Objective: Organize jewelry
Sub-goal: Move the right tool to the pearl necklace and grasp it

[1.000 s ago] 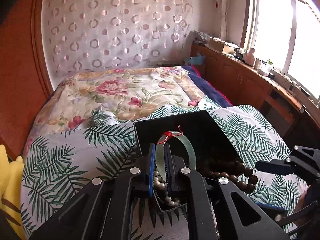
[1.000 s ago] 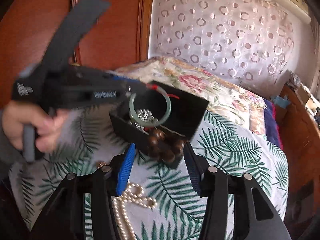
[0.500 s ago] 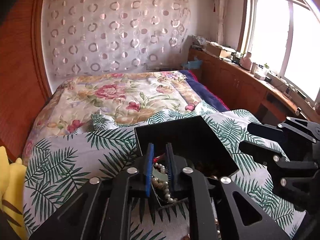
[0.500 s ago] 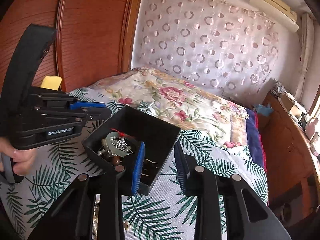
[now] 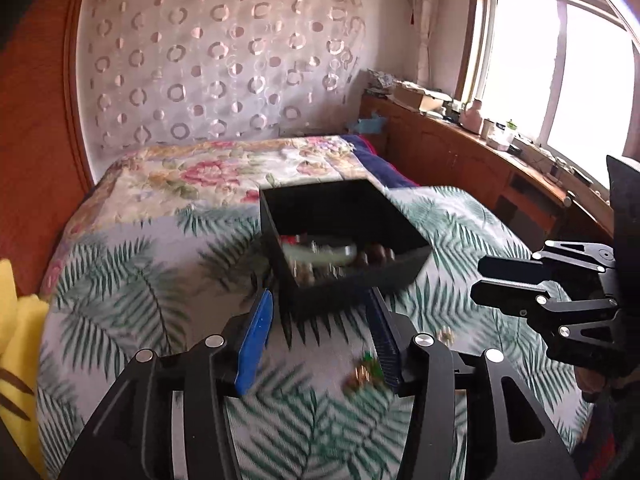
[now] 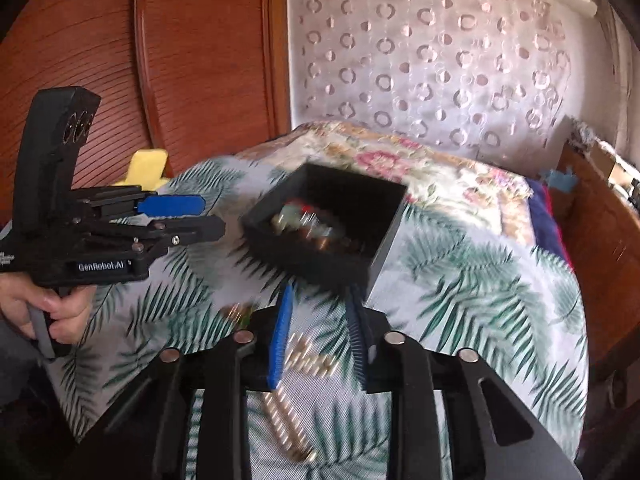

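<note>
A black box (image 5: 352, 280) (image 6: 316, 260) sits on the palm-leaf cloth (image 5: 132, 280). Inside it lie a pale green bangle (image 5: 320, 254) and dark wooden beads (image 5: 376, 256). My left gripper (image 5: 320, 296) (image 6: 188, 216) hangs just short of the box's near wall, its jaws opening with nothing between them. My right gripper (image 6: 320, 292) (image 5: 516, 288) hovers low over a pearl necklace (image 6: 308, 360) on the cloth. Its jaws are closing, and the blurred pearls lie between the fingers, not pressed by the pads. A small green and gold piece (image 5: 364, 368) (image 6: 236, 312) rests on the cloth.
A hand (image 6: 52, 312) holds the left gripper's handle. A yellow soft thing (image 5: 16, 340) (image 6: 146, 164) lies at the bed's left edge by the red-brown wooden panels (image 6: 200, 60). A floral quilt (image 5: 208, 172) spreads behind the box. A cluttered wooden cabinet (image 5: 480, 148) runs under the window.
My left gripper let the green bangle go into the box, drew back and spread its jaws. My right gripper's jaws narrowed and it pulled back from the box to above the pearls.
</note>
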Action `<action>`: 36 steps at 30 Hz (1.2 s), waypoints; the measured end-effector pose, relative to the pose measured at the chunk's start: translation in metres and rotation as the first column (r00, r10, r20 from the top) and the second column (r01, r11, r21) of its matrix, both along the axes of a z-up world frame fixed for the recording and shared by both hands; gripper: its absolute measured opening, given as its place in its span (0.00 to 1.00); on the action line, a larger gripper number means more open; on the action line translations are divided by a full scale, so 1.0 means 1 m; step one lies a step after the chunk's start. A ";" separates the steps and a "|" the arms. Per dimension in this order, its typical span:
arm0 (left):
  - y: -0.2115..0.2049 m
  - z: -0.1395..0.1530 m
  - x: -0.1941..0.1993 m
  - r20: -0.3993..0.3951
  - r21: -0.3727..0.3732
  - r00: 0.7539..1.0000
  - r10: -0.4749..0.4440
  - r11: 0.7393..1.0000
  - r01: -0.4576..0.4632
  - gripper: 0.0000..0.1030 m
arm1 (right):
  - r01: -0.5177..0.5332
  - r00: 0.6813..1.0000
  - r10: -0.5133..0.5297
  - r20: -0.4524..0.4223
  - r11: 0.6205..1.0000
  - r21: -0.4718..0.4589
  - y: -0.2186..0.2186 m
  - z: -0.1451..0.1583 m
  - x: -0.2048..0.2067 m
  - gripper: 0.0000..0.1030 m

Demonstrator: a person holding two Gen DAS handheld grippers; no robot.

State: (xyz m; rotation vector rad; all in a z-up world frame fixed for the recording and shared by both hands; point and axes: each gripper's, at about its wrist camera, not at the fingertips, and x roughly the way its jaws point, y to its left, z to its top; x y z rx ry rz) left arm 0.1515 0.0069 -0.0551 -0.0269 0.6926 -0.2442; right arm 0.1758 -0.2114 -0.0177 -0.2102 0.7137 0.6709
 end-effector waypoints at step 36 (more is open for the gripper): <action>-0.005 -0.039 -0.035 -0.093 0.021 0.995 -0.032 0.999 0.034 0.59 | -0.147 0.984 0.129 -0.125 0.978 -0.148 0.013 -0.050 -0.044 0.05</action>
